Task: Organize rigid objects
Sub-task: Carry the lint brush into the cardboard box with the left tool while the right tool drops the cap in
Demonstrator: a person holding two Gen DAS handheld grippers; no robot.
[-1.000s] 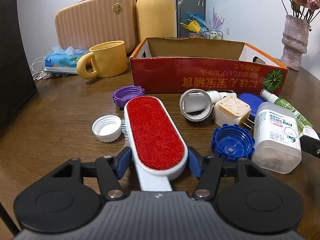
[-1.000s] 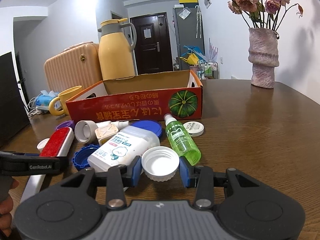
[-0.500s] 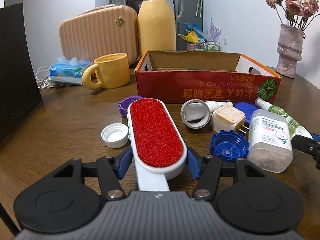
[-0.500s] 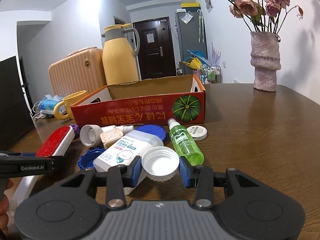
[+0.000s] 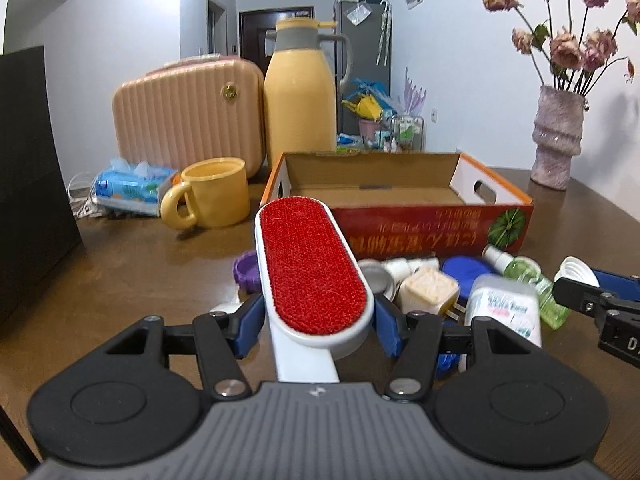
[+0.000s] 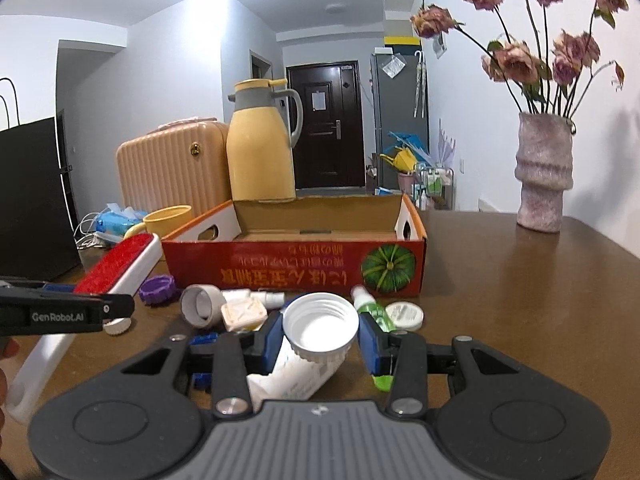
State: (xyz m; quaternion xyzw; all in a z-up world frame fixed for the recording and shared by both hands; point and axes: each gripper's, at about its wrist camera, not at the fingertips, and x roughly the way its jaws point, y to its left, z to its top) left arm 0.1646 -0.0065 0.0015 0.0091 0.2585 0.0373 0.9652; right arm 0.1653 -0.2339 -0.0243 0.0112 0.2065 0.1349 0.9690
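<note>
The left gripper (image 5: 319, 325) is clamped on the red lint brush (image 5: 312, 270), held above the counter (image 5: 120, 272) before the cardboard box (image 5: 400, 196). The right gripper (image 6: 319, 336) pinches a white cap (image 6: 320, 330), raised over the clutter.

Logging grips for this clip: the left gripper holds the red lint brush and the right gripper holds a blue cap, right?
Not quite: the right gripper holds a white cap, as the right wrist view shows. The left gripper does hold the red lint brush.
</note>
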